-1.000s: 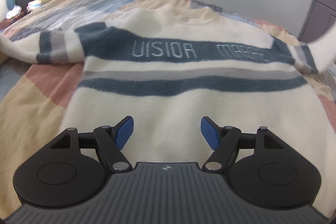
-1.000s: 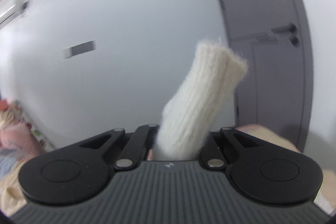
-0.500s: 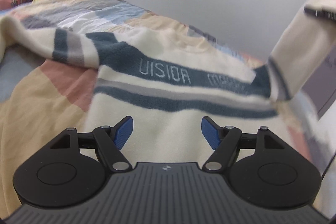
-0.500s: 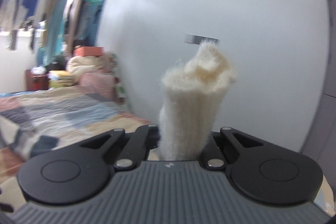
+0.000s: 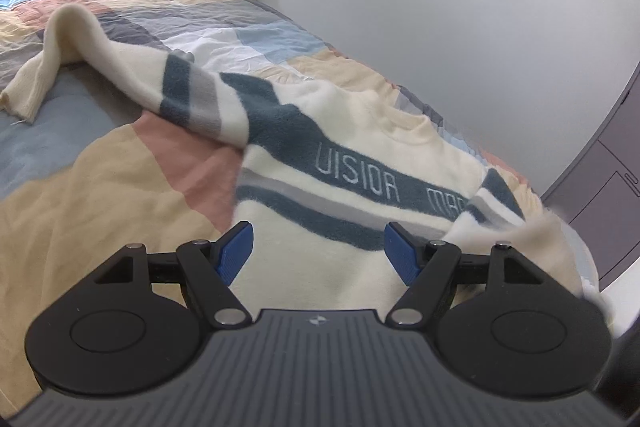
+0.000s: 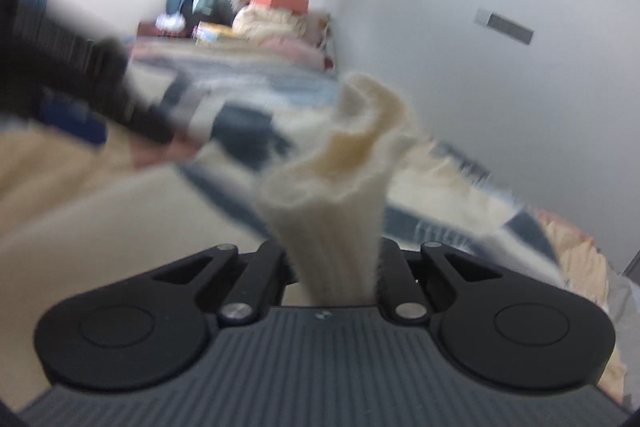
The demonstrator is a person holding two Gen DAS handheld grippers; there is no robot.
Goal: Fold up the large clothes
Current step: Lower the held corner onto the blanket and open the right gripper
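Right gripper (image 6: 334, 267) pinches the sweater's ribbed cuff (image 6: 340, 195); left gripper (image 5: 316, 251) spread, empty, over the hem. One striped sweater (image 5: 360, 187) lies face-up on the patchwork bed (image 5: 100, 195) — two sleeves. Judgement: lay this sleeve flat across the chest — no bunching — before releasing.

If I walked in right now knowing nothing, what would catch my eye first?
Probably the big cream sweater with dark blue stripes and lettering, spread across a patchwork bedspread. Next, the right gripper, clamped on the sweater's ribbed cuff, which sticks up in front of its camera. The left gripper hangs open over the sweater's lower part, its blue pads holding nothing.
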